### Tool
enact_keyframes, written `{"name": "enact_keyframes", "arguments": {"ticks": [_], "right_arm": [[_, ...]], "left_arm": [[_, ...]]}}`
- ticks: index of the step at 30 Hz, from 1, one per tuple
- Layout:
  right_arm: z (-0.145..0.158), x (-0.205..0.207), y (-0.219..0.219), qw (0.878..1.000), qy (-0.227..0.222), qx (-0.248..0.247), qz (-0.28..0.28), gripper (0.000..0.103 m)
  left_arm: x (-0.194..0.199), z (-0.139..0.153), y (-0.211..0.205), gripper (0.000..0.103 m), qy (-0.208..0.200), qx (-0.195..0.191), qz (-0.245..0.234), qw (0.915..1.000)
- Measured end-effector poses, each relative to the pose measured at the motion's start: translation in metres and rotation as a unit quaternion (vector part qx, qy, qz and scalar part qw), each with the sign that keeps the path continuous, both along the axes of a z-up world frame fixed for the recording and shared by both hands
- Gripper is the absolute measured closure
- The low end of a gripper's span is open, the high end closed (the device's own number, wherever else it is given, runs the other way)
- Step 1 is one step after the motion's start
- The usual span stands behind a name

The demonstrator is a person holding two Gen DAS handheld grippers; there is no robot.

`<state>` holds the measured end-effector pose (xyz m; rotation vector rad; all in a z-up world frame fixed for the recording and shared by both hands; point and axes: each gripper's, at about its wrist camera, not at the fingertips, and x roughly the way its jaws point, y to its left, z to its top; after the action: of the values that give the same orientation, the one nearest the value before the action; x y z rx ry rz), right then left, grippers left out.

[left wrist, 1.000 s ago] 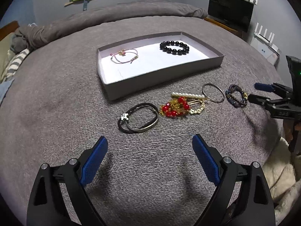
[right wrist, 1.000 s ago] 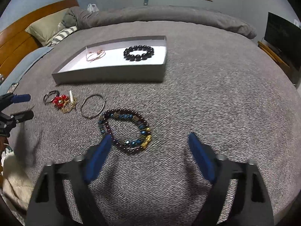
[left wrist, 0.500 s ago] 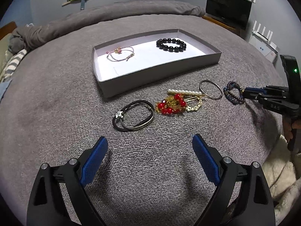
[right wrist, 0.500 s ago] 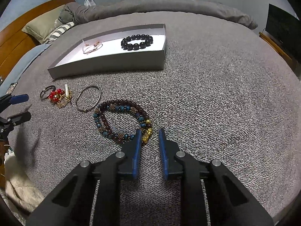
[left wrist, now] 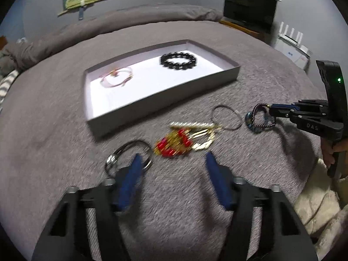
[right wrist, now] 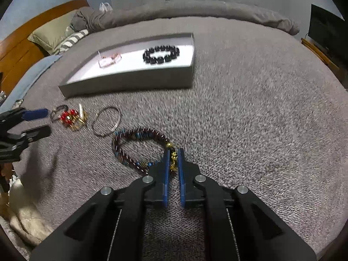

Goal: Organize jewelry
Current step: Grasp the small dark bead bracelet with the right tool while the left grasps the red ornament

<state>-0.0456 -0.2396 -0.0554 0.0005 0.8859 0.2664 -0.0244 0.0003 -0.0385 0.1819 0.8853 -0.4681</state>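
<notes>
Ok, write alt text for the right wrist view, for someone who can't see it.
The right gripper is shut on the gold charm of a dark beaded bracelet lying on a grey bedspread. Beyond it a shallow grey tray holds a black bead bracelet and a thin pink one; more jewelry lies to the left.

On the bed (right wrist: 250, 108), the tray (right wrist: 130, 82) lies beyond the right gripper (right wrist: 173, 159), whose jaws clamp the beaded bracelet (right wrist: 134, 148); bangle (right wrist: 106, 120) and tangled pieces (right wrist: 71, 117) lie leftward.
</notes>
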Motion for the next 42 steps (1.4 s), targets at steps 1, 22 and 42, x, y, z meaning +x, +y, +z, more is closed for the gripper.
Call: {"name": "enact_keyframes", "arguments": {"ticks": [1,22,42], "right_arm": [[0.002,0.000,0.001,1.000,-0.003,0.000,0.002,0.096],[0.036,-0.010,0.007,0.999,-0.042,0.018,0.025,0.097],[0.095,0.010,0.030,0.992,-0.118,0.019,0.027,0.097]], "left_arm": [[0.003,0.001,-0.004,0.048,-0.005,0.003,-0.005,1.0000],[0.005,0.005,-0.017,0.092,-0.026,0.023,-0.031,0.9989],[-0.001,0.082,0.017,0.096,-0.084,-0.033,0.004,0.9960]]}}
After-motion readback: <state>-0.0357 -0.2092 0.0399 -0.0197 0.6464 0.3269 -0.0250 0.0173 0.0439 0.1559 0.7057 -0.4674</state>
